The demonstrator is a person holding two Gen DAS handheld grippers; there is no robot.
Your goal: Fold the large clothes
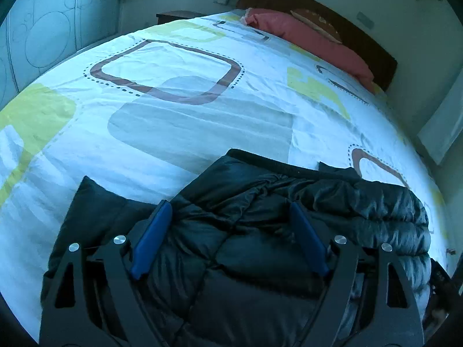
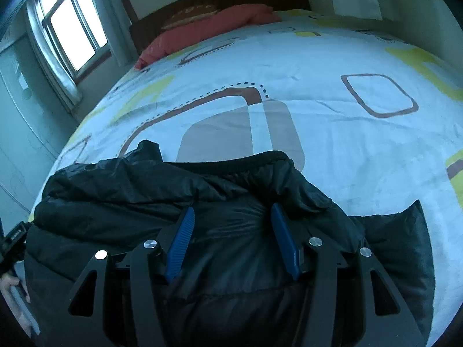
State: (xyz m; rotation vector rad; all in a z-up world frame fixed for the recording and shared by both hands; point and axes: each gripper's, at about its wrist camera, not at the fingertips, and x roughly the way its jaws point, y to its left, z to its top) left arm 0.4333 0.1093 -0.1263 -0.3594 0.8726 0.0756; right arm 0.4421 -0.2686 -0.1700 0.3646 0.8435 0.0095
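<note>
Dimly — left tongs [image 1: 231, 206] wide over black jacket [image 1: 361, 211], right tongs [image 2: 231, 209] narrower, grip unclear.

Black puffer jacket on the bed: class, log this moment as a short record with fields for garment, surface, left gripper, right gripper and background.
garment: black puffer jacket, bunched
surface: patterned bedspread
left gripper: jaws wide, over the jacket, pads clear of it
right gripper: jaws narrower, jacket fabric between them, grip unclear
background: red pillow, window
</note>
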